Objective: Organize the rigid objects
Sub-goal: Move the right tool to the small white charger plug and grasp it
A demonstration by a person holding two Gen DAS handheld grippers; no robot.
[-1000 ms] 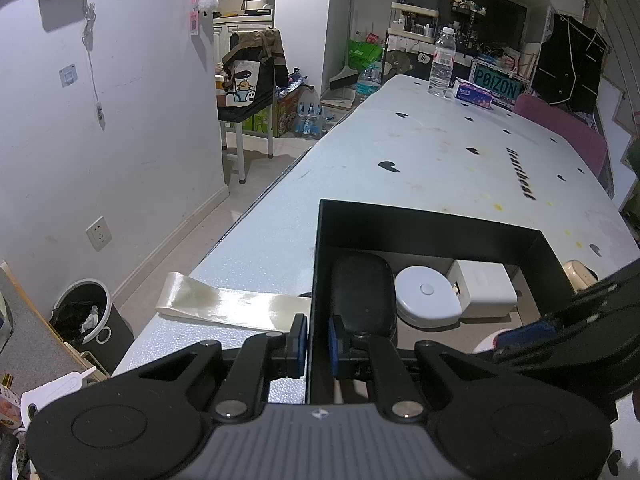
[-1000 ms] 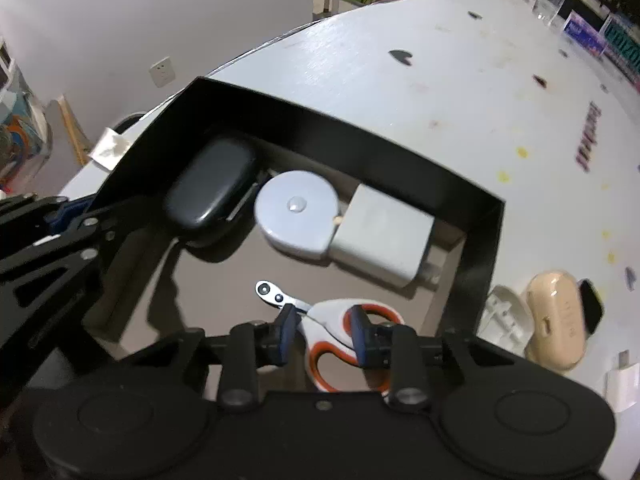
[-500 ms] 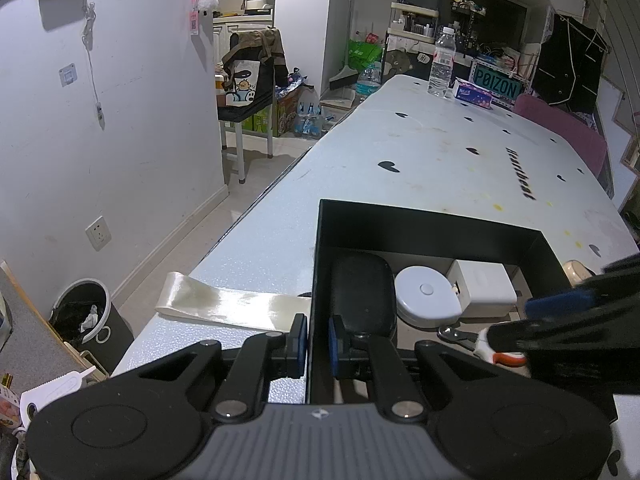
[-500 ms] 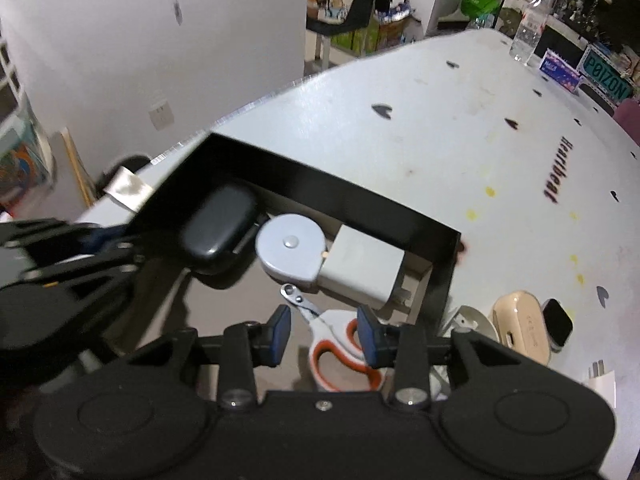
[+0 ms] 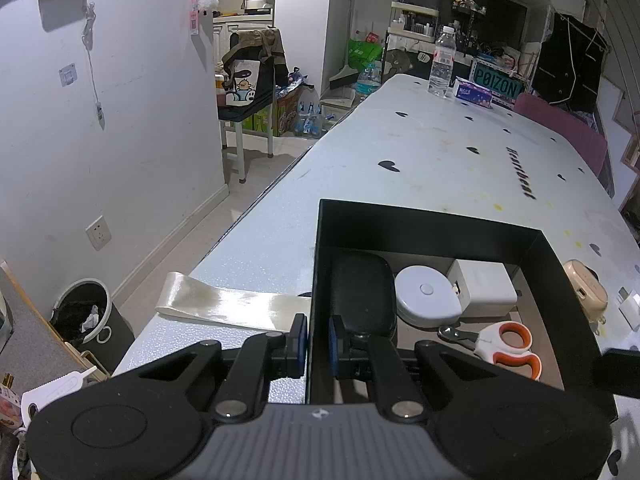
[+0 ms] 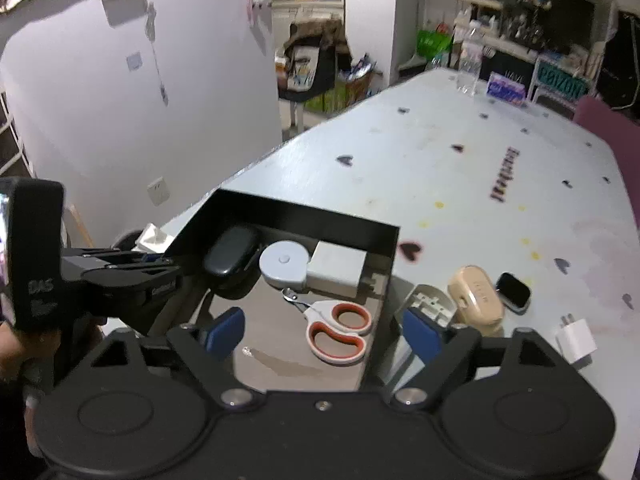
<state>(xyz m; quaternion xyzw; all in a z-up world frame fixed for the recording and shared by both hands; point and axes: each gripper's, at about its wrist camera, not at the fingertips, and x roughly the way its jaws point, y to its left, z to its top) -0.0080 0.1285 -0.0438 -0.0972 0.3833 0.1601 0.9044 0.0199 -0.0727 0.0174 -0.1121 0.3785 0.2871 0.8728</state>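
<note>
Left gripper [image 5: 318,340]: jaws clamped on the near-left wall of the black open-topped cardboard box [image 6: 320,222]; orange-handled white scissors [image 6: 334,326] inside, released; right gripper [image 6: 320,330]: jaws just opened, empty; beige oval case [image 6: 476,294] on the table, right of these jaws (nearer hand), long axis pointing away.

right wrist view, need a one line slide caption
Open right gripper above the black open box, orange-handled scissors lying inside beside a round white tape measure.

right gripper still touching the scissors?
Apart. The right wrist view shows the right gripper with jaws just opened wide, pads clear on either side; the scissors lie loose on the floor of the black box.
</note>
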